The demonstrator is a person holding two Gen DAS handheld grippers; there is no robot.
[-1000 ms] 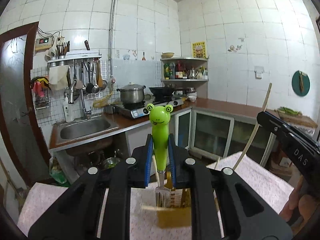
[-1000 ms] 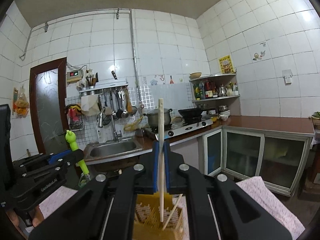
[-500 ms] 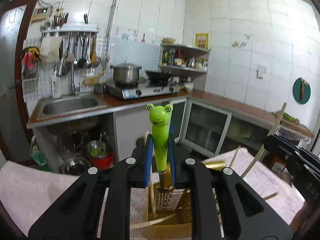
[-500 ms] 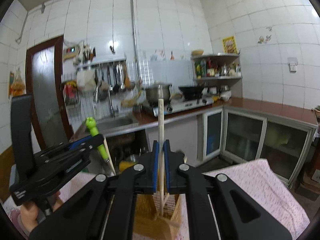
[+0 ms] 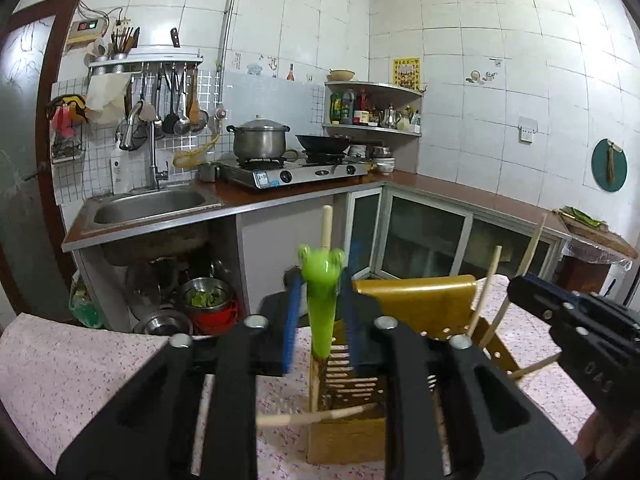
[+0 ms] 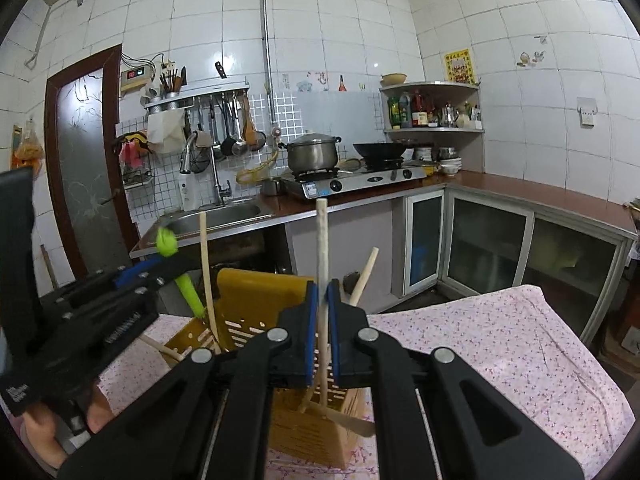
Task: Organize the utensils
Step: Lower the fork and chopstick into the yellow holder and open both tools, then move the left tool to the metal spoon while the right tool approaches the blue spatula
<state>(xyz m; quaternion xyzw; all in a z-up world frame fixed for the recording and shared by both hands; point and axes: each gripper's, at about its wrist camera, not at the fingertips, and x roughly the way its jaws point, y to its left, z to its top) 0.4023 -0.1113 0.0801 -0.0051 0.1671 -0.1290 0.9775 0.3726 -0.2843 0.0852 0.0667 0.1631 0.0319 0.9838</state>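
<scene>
A yellow slotted utensil holder (image 5: 420,300) stands on the table with several wooden sticks in it. A green frog-headed utensil (image 5: 322,304) stands upright with its lower end inside the holder. My left gripper (image 5: 320,276) flanks its handle, jaws opening, with a small gap on each side. In the right wrist view my right gripper (image 6: 322,292) is shut on a pale wooden stick (image 6: 321,240) whose lower end reaches into the holder (image 6: 256,300). The left gripper (image 6: 132,280) and frog utensil (image 6: 188,288) show at the left there.
A pink floral cloth (image 6: 500,340) covers the table. Behind it run a counter with a sink (image 5: 148,204), a stove with a pot (image 5: 260,140), and glass-door cabinets (image 5: 428,236). A person's hand (image 6: 44,432) holds the left gripper.
Both grippers came down toward the yellow holder. The frog utensil's lower end and the stick's tip now sit inside it. The left jaws have spread away from the frog handle.
</scene>
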